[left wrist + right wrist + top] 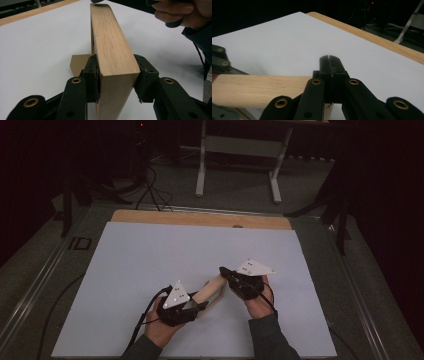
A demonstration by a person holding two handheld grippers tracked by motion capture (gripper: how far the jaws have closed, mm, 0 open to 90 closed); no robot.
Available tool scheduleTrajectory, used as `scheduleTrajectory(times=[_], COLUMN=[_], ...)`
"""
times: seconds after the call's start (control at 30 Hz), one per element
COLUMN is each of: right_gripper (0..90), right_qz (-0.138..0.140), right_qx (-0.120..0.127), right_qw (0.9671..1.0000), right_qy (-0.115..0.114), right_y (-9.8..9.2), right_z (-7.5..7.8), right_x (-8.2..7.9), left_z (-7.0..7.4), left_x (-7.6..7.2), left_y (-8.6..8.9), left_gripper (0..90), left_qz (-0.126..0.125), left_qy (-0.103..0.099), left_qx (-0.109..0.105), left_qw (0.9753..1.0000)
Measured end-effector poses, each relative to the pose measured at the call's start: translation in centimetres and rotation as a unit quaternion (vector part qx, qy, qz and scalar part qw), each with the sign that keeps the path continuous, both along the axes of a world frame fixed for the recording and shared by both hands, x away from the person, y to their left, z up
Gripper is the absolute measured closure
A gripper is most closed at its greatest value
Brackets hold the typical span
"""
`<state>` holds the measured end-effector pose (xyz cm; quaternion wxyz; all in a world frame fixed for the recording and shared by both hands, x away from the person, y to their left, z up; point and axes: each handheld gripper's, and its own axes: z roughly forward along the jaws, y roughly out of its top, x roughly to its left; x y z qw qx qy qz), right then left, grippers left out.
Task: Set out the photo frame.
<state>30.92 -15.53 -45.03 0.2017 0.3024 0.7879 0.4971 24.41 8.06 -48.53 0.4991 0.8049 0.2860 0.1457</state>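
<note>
wooden block point(112, 47) clamped by left tool point(117, 80)

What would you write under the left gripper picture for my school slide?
The left hand-held gripper clamps one end of a wooden block above a white table.

Overhead; jaw-close views sharing wooden block point(112, 50)

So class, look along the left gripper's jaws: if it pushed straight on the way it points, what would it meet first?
The left gripper is already clamped on the wooden block. Straight ahead, past the block's far end, sits the right gripper in the person's hand; probably that comes first, though depth is unclear.
</note>
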Motion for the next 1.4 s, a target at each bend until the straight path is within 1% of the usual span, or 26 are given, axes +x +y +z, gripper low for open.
scheduleTrajectory(times=[0.2, 0.4, 0.8, 0.97, 1.07, 1.4], right_gripper=[89.8, 89.8, 89.8, 89.8, 89.8, 89.9], right_qz=[-0.002, -0.005, -0.005, -0.006, -0.008, -0.016], right_qx=[0.001, -0.001, 0.001, 0.000, -0.001, -0.004], right_qw=[1.0000, 1.0000, 1.0000, 1.0000, 1.0000, 0.9999], right_qy=[0.000, -0.003, 0.002, 0.003, 0.005, 0.004], right_y=[0.08, 0.49, 0.43, 0.26, 0.19, -0.10], right_z=[-0.20, -0.48, -0.51, -0.49, -0.46, -0.38], right_x=[0.06, 0.17, 0.20, 0.20, 0.18, -0.26], left_z=[-0.01, 0.00, -0.08, -0.14, -0.16, -0.26], left_x=[-0.02, -0.23, -0.14, 0.10, 0.24, 0.57], left_y=[0.00, -0.18, -0.12, 0.24, 0.45, 0.75], left_gripper=[60.0, 59.9, 59.0, 56.4, 55.4, 51.7], left_qz=[0.001, -0.005, 0.003, 0.023, 0.029, 0.057], left_qy=[0.002, -0.004, 0.001, 0.006, 0.007, 0.005], left_qx=[-0.001, 0.004, 0.006, 0.004, 0.006, 0.017], left_qw=[1.0000, 1.0000, 1.0000, 0.9997, 0.9995, 0.9982])
